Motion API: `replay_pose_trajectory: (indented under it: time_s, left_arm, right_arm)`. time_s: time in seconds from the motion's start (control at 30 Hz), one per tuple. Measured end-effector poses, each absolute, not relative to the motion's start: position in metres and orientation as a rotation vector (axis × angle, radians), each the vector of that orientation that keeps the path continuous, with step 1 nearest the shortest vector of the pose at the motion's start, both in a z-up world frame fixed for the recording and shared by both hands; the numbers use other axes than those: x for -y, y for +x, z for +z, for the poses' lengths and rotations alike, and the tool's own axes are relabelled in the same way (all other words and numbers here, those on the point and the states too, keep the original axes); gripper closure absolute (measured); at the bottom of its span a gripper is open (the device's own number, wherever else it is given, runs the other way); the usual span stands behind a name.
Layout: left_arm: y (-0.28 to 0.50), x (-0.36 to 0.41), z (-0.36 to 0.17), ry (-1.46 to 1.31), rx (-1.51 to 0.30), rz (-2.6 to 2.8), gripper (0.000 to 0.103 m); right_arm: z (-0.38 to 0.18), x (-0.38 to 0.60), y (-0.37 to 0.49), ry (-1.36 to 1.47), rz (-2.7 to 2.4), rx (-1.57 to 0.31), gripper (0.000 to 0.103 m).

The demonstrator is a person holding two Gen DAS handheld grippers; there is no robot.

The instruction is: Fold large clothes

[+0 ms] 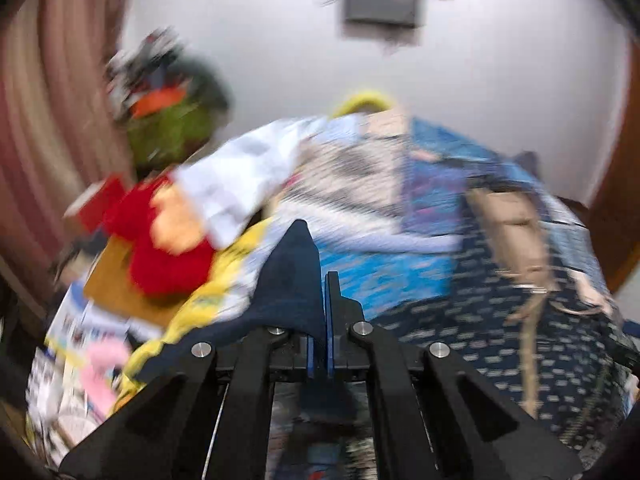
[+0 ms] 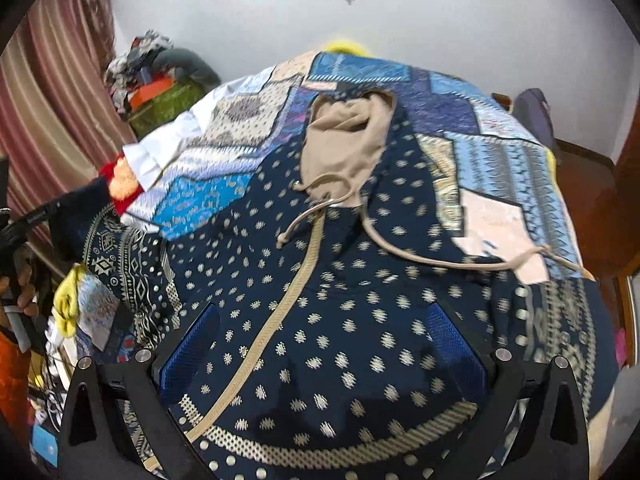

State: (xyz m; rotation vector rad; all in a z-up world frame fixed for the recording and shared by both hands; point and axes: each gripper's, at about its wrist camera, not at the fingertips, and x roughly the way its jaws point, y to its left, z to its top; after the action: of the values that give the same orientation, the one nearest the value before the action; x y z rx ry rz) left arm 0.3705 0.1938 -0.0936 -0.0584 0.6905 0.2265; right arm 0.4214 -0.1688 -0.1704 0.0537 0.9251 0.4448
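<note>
A large navy hoodie (image 2: 340, 300) with small cream motifs, a beige zip, beige hood lining (image 2: 344, 140) and drawstrings lies spread on the bed. My right gripper (image 2: 328, 344) is open just above its lower front, blue pads (image 2: 188, 344) wide apart over the cloth. My left gripper (image 1: 319, 296) is shut on a navy fold of the hoodie (image 1: 292, 280), at the garment's left side. The left gripper shows at the far left of the right wrist view (image 2: 52, 208), holding the sleeve cloth up. The left wrist view is motion-blurred.
A blue patchwork quilt (image 2: 500, 148) covers the bed. A white cloth (image 2: 160, 148) and a red and orange item (image 2: 120, 188) lie at the bed's left edge. A clothes pile (image 2: 160, 76) sits by the striped curtain (image 2: 48, 100). A wooden door (image 2: 628, 200) stands at right.
</note>
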Motion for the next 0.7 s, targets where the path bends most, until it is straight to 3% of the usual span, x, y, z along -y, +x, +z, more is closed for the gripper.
replay_pose_trajectory:
  time_s: [0.13, 0.43, 0.5, 0.6, 0.63, 0.67, 0.7]
  left_arm:
    - [0.388, -0.121, -0.106, 0.029, -0.736, 0.078, 0.100]
    - [0.393, -0.019, -0.244, -0.019, -1.174, -0.168, 0.099]
    - [0.384, -0.016, -0.242, 0.014, -1.123, -0.152, 0.093]
    - [0.375, -0.026, -0.234, 0.001, -1.150, -0.176, 0.064]
    - [0.371, -0.033, -0.230, -0.029, -1.160, -0.209, 0.047]
    - [0.368, -0.038, -0.227, -0.052, -1.159, -0.227, 0.038]
    - [0.362, -0.052, -0.218, -0.088, -1.147, -0.229, 0.036]
  right_arm:
    - [-0.152, 0.193, 0.406, 0.075, 0.431, -0.890, 0.000]
    - [-0.136, 0.246, 0.367, 0.038, 0.367, -0.867, 0.000]
    - [-0.136, 0.254, 0.362, 0.028, 0.358, -0.868, 0.000]
    - [-0.140, 0.259, 0.358, 0.007, 0.350, -0.873, 0.000]
    - [-0.142, 0.259, 0.358, 0.002, 0.348, -0.878, 0.000]
    - [-0.145, 0.258, 0.358, 0.000, 0.346, -0.882, 0.000]
    - [-0.148, 0.257, 0.359, 0.002, 0.346, -0.888, 0.000]
